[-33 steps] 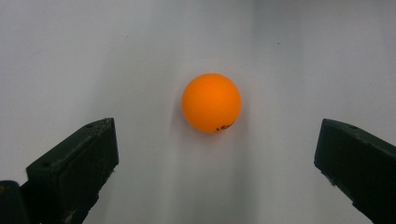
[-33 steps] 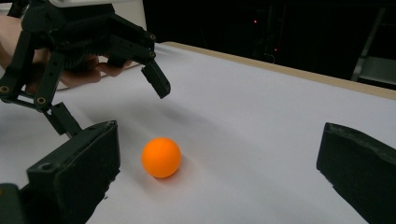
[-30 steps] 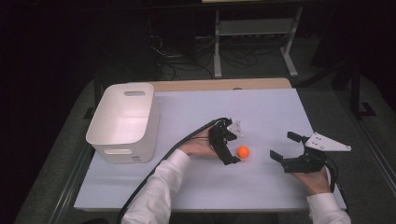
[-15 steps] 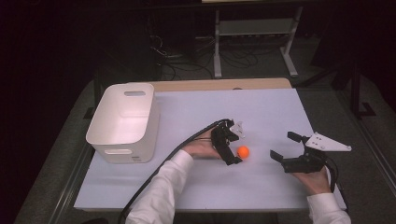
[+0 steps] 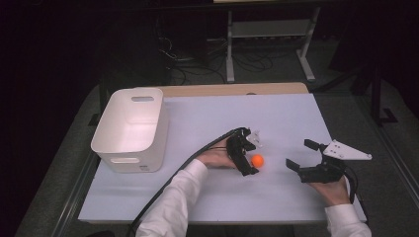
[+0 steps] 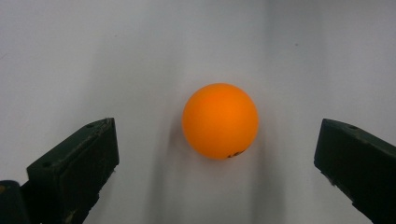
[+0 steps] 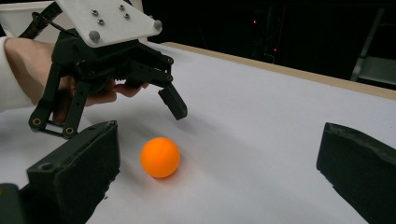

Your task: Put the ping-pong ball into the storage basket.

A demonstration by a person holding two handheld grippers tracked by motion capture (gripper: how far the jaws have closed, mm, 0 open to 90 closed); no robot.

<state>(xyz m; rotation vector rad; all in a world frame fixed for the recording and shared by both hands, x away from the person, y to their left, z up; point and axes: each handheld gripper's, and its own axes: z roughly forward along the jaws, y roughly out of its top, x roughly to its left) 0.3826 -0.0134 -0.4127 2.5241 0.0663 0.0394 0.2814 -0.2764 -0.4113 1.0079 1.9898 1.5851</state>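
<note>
Between spread left tongs (image 5: 250, 157), orange ball (image 5: 257, 160), white bin (image 5: 131, 129) well apart

Probably a lab or test room: pale white tabletop (image 5: 207, 123) under bright light, dark surroundings, loose black floor cables (image 5: 197, 74), grey metal stand (image 5: 269, 37).

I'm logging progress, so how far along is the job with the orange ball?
Early. Nothing looks finished: the orange ball lies on the table, untouched. In hand: the left tongs are open, straddling the ball. Left: closing, lifting, perhaps carrying it to the white bin. The right tongs wait open nearby.
</note>
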